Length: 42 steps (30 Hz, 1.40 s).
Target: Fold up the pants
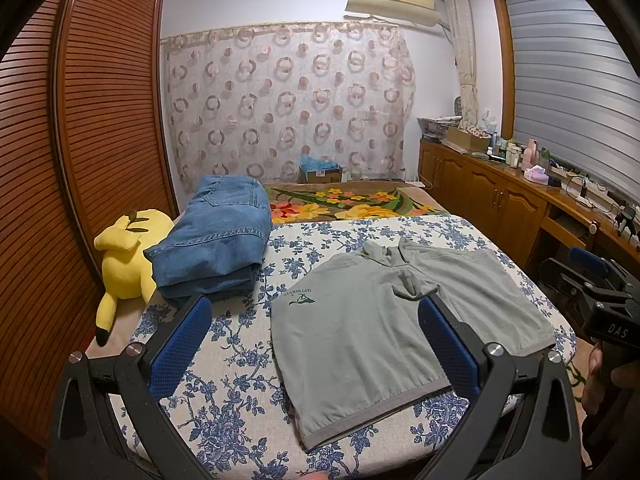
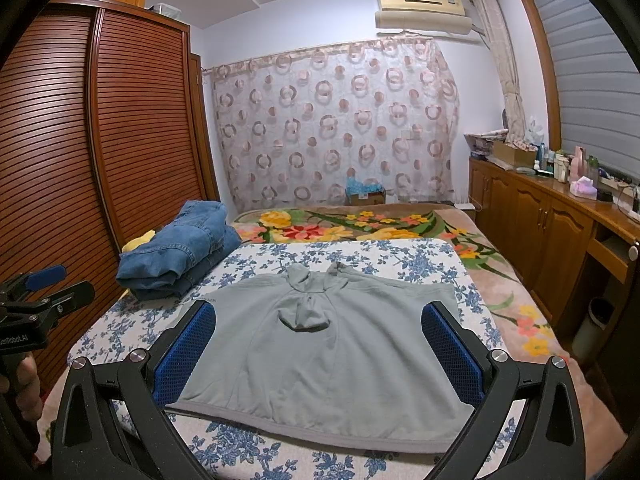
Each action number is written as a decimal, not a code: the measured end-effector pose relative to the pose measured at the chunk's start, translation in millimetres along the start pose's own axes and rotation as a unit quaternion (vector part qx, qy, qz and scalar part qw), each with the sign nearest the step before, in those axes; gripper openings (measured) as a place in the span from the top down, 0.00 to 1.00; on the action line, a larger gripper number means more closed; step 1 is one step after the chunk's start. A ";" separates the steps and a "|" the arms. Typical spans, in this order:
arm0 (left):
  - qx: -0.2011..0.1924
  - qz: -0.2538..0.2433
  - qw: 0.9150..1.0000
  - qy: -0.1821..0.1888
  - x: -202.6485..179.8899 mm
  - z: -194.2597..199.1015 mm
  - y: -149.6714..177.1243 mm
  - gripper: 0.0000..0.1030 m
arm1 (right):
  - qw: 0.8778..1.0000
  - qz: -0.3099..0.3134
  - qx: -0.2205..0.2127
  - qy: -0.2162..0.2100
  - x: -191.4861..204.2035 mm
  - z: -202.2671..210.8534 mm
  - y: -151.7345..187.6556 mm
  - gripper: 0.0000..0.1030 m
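Grey pants (image 1: 380,332) (image 2: 320,344) lie spread flat on the blue-flowered sheet (image 1: 224,408), with a small bunched lump of cloth near their middle and a dark logo on the left part. My left gripper (image 1: 314,308) hovers open over the pants' near left part, its blue pads (image 1: 180,344) wide apart. My right gripper (image 2: 320,312) is open too, framing the middle of the pants from the near side. Neither holds any cloth. Each gripper shows at the edge of the other's view, held in a hand: the right gripper (image 1: 576,270) and the left gripper (image 2: 68,280).
Folded blue jeans (image 1: 216,236) (image 2: 180,244) rest at the sheet's far left, next to a yellow plush toy (image 1: 124,256). A flowered blanket (image 1: 352,204) lies beyond. A slatted wardrobe (image 1: 80,160) stands at the left, a wooden cabinet (image 1: 500,196) with clutter at the right.
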<state>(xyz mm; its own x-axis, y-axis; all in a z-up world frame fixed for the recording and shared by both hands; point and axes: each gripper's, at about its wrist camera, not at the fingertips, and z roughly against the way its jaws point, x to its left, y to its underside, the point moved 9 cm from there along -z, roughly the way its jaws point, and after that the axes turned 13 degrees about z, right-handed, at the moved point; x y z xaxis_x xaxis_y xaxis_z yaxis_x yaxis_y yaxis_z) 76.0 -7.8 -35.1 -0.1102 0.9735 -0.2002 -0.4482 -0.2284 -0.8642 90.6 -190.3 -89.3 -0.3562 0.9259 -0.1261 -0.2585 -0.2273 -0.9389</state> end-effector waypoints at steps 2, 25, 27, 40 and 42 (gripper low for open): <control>0.000 0.000 1.000 0.000 0.4 -0.5 0.3 0.00 | 1.000 0.000 0.000 0.001 0.2 0.0 0.0 0.00; -0.003 -0.002 1.000 0.000 -0.3 5.0 -2.1 0.00 | 1.000 0.003 -0.001 0.003 0.3 2.5 -0.9 0.00; -0.003 -0.002 1.000 0.000 -1.0 5.9 -2.4 0.00 | 1.000 0.004 -0.001 0.003 0.4 2.6 -1.1 0.00; -0.004 -0.002 1.000 0.000 -0.5 5.6 -2.1 0.00 | 1.000 0.005 -0.003 0.003 1.5 3.5 -3.1 0.00; -0.004 -0.002 1.000 0.000 -1.2 6.7 -2.4 0.00 | 1.000 0.005 -0.003 0.003 1.5 3.6 -3.1 0.00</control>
<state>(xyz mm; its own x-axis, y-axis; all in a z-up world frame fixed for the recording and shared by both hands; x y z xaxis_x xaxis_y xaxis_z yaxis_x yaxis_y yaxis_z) 71.2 -8.5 -29.7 -0.1079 0.9746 -0.1962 -0.4412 -0.2238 -0.8691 87.7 -189.3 -85.4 -0.3530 0.9253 -0.1385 -0.2489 -0.2355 -0.9395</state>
